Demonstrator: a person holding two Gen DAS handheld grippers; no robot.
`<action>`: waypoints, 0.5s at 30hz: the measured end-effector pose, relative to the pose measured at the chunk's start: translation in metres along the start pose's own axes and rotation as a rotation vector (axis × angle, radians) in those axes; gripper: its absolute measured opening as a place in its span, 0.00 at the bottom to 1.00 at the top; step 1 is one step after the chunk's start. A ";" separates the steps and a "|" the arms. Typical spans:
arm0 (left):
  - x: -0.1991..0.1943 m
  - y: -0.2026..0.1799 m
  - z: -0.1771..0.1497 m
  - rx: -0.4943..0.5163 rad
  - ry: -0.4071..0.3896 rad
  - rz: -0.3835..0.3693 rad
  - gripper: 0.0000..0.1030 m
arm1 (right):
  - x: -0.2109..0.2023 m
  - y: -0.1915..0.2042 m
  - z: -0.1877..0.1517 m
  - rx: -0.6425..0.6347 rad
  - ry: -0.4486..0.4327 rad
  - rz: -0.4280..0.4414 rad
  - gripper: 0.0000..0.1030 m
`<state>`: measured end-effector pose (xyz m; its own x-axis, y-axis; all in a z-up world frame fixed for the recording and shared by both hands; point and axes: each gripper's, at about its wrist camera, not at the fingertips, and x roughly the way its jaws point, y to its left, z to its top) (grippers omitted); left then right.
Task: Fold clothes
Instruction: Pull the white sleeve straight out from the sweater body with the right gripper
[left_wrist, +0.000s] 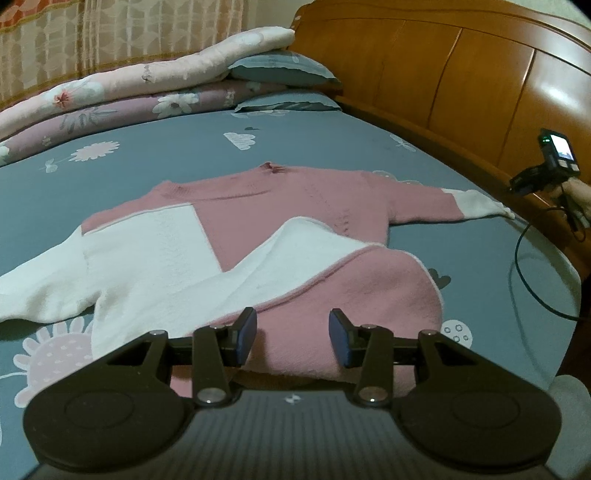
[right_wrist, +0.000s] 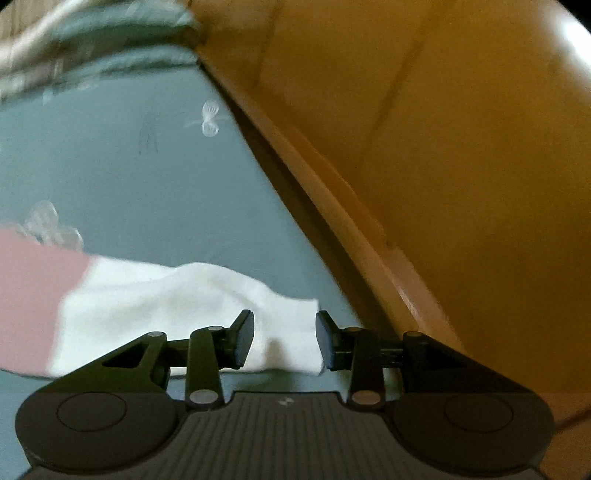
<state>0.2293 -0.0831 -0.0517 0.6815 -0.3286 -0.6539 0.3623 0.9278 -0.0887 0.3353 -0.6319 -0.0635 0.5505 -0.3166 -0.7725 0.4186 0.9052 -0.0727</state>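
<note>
Pink-and-white sweater (left_wrist: 280, 236) on the bed (left_wrist: 332, 140): only its hem folded; left gripper (left_wrist: 293, 338) and right gripper (right_wrist: 284, 339) gape, right astride the unfolded cuff (right_wrist: 207, 306).

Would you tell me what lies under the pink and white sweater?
The pink and white knitted sweater lies on a grey-blue flower-printed bedsheet; the sheet beneath it is hidden.

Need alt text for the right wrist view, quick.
The open right gripper sits over the white cuff of a pink sweater sleeve, which lies flat on a grey-blue bedsheet beside a wooden bed frame. The picture is blurred.
</note>
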 end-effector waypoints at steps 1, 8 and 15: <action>0.001 -0.002 0.000 0.001 0.001 -0.003 0.43 | -0.004 -0.009 -0.004 0.059 -0.002 0.045 0.40; 0.005 -0.010 -0.001 0.018 0.015 -0.012 0.43 | 0.014 -0.042 -0.040 0.482 0.085 0.322 0.41; 0.007 -0.011 0.000 0.016 0.021 0.004 0.43 | 0.053 -0.028 -0.042 0.596 -0.002 0.309 0.15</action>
<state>0.2305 -0.0953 -0.0558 0.6693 -0.3211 -0.6700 0.3701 0.9260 -0.0741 0.3223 -0.6617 -0.1290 0.7102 -0.0692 -0.7006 0.5687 0.6430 0.5130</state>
